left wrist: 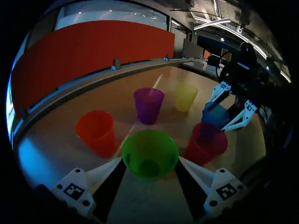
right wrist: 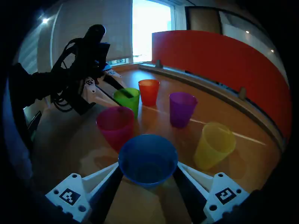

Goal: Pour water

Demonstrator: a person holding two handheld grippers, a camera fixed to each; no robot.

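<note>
Because thin plastic walls likely flex and slip, squeeze lightly at mid-height; left tool point(left wrist: 150, 160) grasps the translucent green plastic cup point(left wrist: 150, 149); right tool point(right wrist: 147, 167) grasps the blue plastic cup point(right wrist: 148, 156); both light cups are well inside the edges of the wooden counter point(left wrist: 52, 143).

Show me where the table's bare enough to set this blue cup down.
Bare table lies between the yellow cup and the red partition, and between the orange cup and that partition. Crowded: the middle, where the red cup, purple cup and green cup cluster near the blue cup.
</note>
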